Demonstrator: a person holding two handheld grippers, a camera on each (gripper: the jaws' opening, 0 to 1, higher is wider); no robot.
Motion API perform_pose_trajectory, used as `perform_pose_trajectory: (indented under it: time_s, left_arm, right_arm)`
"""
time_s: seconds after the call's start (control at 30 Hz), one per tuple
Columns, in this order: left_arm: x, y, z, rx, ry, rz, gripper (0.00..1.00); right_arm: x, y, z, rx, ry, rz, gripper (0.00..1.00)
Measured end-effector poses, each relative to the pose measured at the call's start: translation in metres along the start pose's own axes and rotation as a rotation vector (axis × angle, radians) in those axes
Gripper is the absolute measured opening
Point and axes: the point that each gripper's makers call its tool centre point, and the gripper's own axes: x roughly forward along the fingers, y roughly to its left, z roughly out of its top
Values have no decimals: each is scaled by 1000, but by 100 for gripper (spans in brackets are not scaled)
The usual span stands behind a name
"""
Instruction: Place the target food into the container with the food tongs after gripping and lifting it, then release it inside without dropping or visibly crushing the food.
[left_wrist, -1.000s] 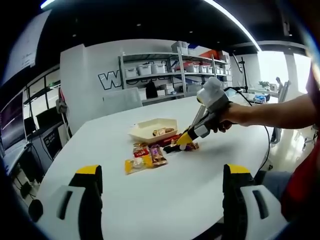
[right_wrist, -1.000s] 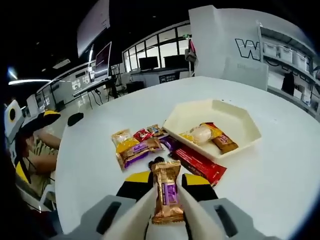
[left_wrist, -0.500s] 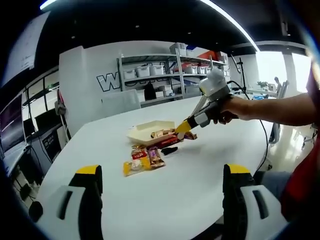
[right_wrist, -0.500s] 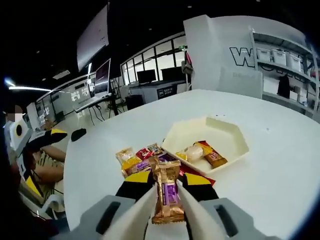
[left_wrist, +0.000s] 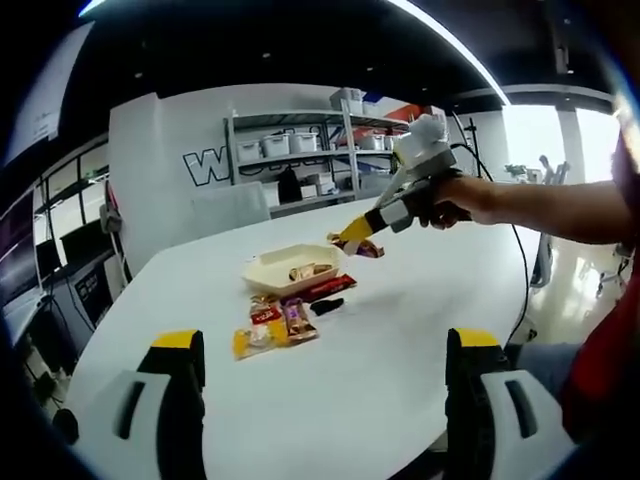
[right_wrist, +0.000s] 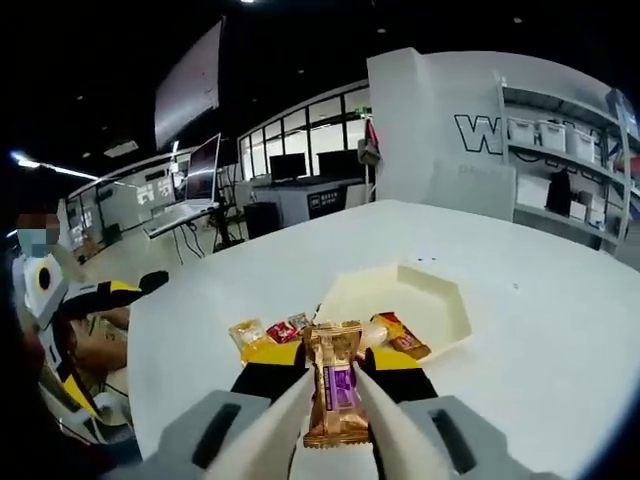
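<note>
Right hand-held gripper (right_wrist: 335, 395) pinches a gold snack bar (right_wrist: 334, 396) aloft, the tray (right_wrist: 440, 305) ahead and below on the bench (right_wrist: 540, 330); carry forward, lower inside, part jaws gently; left hand-held gripper (left_wrist: 325, 390) idles spread.

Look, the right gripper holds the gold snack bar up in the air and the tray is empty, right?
Not quite. The right gripper does hold the gold snack bar up in the air, but the tray is not empty: the right gripper view shows wrapped snacks already lying in it.
</note>
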Motion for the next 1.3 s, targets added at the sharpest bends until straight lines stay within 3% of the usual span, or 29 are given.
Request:
perform_pose_trajectory:
  time_s: [0.3,0.63,1.3]
  left_arm:
    - [3,1,2,1,-12,-23,98]
    - [1,1,1,0,-16,-27,98]
    - [-9,14,-2,-15,-15,13,98]
  right_arm:
    - [-8,-9,18,-17,-27,-34,18]
    - [-8,-12,27,-20,-41,-48,18]
    - [9,-23,55,-49,-60,-54,18]
